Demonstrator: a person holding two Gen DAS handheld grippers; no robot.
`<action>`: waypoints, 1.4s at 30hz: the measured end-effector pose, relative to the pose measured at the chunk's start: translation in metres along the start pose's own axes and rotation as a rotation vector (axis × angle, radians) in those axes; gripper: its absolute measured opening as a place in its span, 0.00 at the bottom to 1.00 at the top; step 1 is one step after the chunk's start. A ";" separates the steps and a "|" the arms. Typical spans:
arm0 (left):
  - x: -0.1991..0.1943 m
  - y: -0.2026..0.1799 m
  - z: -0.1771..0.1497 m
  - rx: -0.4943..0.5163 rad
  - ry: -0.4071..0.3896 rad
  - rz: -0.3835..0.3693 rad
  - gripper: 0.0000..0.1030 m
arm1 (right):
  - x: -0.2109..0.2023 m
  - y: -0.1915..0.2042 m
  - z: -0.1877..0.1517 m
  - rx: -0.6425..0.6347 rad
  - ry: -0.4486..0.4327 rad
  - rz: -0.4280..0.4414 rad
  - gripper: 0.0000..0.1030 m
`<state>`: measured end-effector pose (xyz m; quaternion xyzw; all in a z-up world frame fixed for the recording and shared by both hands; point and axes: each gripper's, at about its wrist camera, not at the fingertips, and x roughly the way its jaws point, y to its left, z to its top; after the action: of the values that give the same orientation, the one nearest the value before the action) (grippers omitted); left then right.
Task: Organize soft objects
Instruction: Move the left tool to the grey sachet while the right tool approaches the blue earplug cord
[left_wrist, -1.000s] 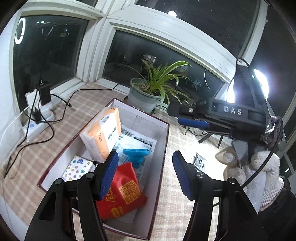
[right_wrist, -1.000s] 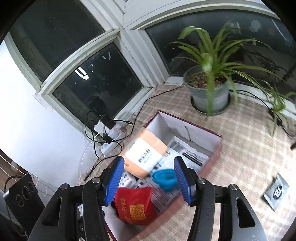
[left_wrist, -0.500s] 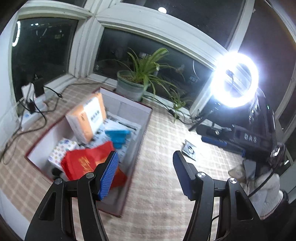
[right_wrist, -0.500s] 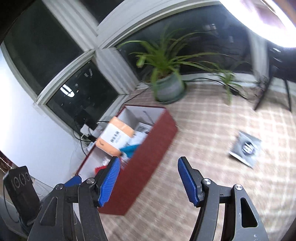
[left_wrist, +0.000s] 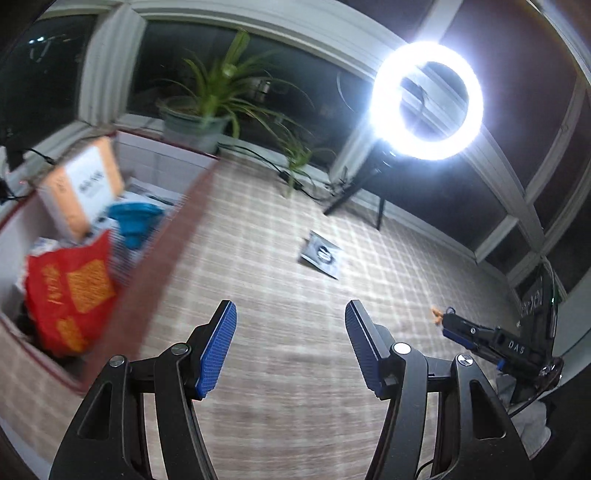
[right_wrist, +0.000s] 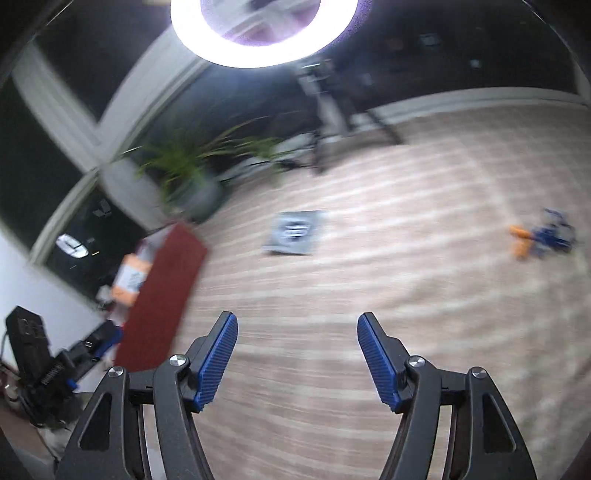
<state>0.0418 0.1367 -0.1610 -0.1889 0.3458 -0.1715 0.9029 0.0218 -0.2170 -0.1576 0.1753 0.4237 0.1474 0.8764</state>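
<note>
Pouch (left_wrist: 322, 254) flat mid-mat, well clear of box (left_wrist: 162, 258) at left edge. Probably light, limp, slick foil; best pinched at a raised edge. Left gripper (left_wrist: 290, 347) spread, empty. Right gripper (right_wrist: 297, 356) opening, nothing between jaws.

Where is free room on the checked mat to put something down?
The checked mat lies bare between the red box and the grey packet, and in front of both tongs. Inside the box it is crowded: red bag, orange pack, blue item.
</note>
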 end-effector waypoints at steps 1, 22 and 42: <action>0.005 -0.006 -0.001 0.004 0.008 -0.006 0.59 | -0.008 -0.016 -0.001 0.005 -0.008 -0.049 0.62; 0.112 -0.056 0.005 0.082 0.084 0.009 0.59 | 0.001 -0.178 0.028 0.124 -0.040 -0.314 0.62; 0.249 -0.049 0.057 0.157 0.167 0.112 0.59 | 0.039 -0.183 0.053 0.026 -0.089 -0.475 0.62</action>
<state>0.2472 -0.0024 -0.2381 -0.0832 0.4154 -0.1623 0.8912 0.1078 -0.3747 -0.2328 0.0882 0.4158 -0.0763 0.9019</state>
